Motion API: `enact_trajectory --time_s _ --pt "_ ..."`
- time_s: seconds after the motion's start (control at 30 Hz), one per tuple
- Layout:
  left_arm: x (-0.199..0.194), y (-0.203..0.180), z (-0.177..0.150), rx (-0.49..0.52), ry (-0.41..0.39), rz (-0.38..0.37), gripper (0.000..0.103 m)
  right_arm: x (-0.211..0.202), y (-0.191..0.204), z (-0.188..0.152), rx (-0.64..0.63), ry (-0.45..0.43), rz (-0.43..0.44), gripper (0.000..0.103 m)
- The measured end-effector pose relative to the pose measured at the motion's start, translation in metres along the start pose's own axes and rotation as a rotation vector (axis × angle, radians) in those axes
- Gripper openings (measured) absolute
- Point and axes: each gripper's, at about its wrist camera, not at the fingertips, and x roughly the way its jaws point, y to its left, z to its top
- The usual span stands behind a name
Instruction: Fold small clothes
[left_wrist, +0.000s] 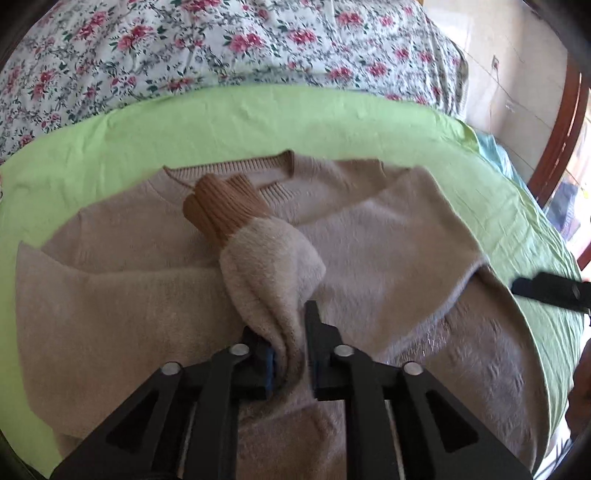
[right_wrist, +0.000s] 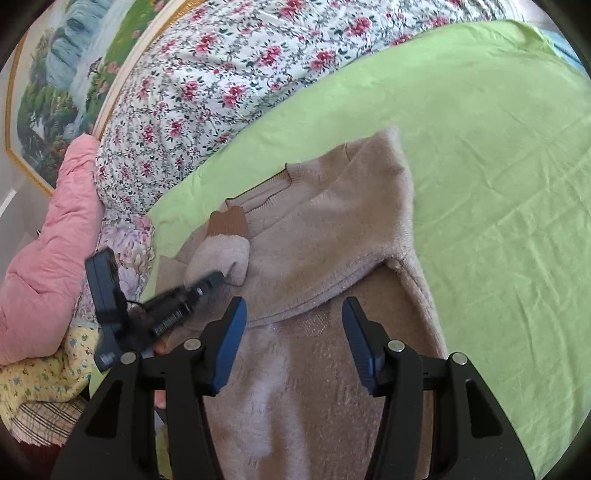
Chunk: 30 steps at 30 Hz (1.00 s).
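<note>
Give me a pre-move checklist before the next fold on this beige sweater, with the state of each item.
1. Left sleeve laid across the chest, brown cuff near the collar: ok.
2. Left gripper clear of the sleeve: not ok; fabric sits between its parted jaws, and whether the pads press on it, cannot tell.
3. Right gripper free and open above the sweater: ok.
4. Right sleeve folded in over the body: ok; it lies across the chest.
5. Sweater flat on the green sheet: cannot tell; the hem is hidden behind the grippers.
6. Bare sheet beside the sweater for the fold: ok.
</note>
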Motion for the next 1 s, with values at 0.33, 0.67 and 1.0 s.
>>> enact_trajectory --time_s 0.33,0.67,1.0 --pt "-0.075 0.063 -0.070 -0.095 -0.035 0.098 0.062 0.060 0.081 0.026 -0.155 0.055 0.002 0.061" --pt "-0.078 0.190 -0.092 -0.364 0.009 0.311 0.062 0.162 0.167 0.028 -0.389 0.154 -0.169 0.062" --pt "-0.052 0.207 -0.079 -0.423 0.018 0.312 0.065 0.101 0.115 0.049 -0.230 -0.121 -0.180 0.016"
